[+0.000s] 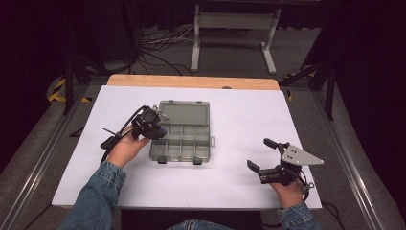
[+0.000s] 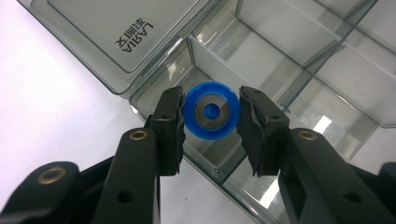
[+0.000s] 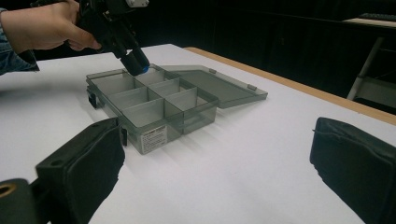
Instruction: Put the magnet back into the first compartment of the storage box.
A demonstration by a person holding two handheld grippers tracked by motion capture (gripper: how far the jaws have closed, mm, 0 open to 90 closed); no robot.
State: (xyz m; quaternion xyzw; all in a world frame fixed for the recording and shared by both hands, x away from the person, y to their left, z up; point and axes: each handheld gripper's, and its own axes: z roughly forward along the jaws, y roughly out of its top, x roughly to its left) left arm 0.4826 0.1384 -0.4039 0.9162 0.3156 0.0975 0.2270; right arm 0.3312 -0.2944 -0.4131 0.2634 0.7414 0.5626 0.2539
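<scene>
1. We see a grey, see-through compartment box (image 1: 184,136) lying on the white table (image 1: 239,124), its lid (image 1: 186,112) folded flat open on the far side.

2. In the left gripper view, the left gripper (image 2: 211,116) has its two black jaws closed on a blue ring-shaped part (image 2: 211,110) with a silver metal centre; the pads press on it from both sides.

3. That blue part hangs over a corner compartment of the box, the one next to the hinge of the lid, close to the box's left wall as the high view shows it. We cannot tell whether it touches the compartment floor.

4. In the high view, the left gripper (image 1: 155,129) sits over the left end of the box, held by a hand in a denim sleeve (image 1: 103,184).

5. The right gripper (image 1: 261,155) rests well apart from the box, toward the right near edge of the table, with its jaws spread wide and nothing between them.

6. In the right gripper view, we see those jaws framing the box from its short end, with a white label (image 3: 154,139) on the near wall.
</scene>
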